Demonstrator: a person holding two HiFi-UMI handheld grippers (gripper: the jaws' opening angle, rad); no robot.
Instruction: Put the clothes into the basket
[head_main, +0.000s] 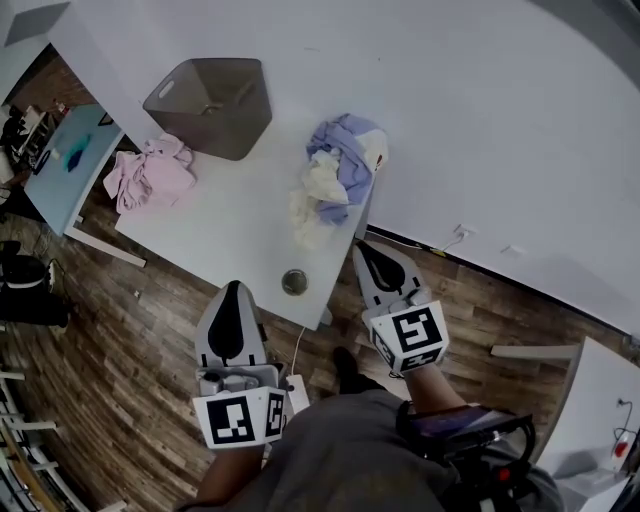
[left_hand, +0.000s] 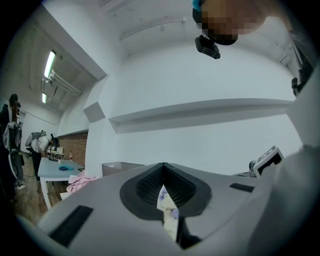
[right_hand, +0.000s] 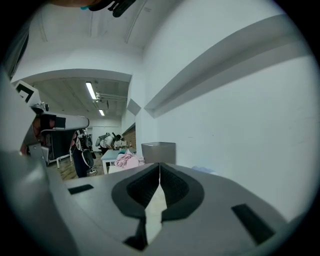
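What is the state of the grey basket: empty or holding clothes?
Empty. In the head view the basket shows a bare inside; the pink clothes and the blue-and-cream pile lie outside it.

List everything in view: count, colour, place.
table: 1, white, middle of the head view
basket: 1, grey, far left end of the table
pink clothes: 1 heap, pink, table's left edge, beside the basket
blue clothes: 1 heap, blue and cream, table's right edge
disc: 1, metallic, round, near the table's near edge
side table: 1, pale blue, left of the table
floor: brown wood, around the tables
left gripper: 1, grey, jaws together, empty, over the floor just short of the table
right gripper: 1, grey, jaws together, empty, by the table's right corner, near the blue clothes
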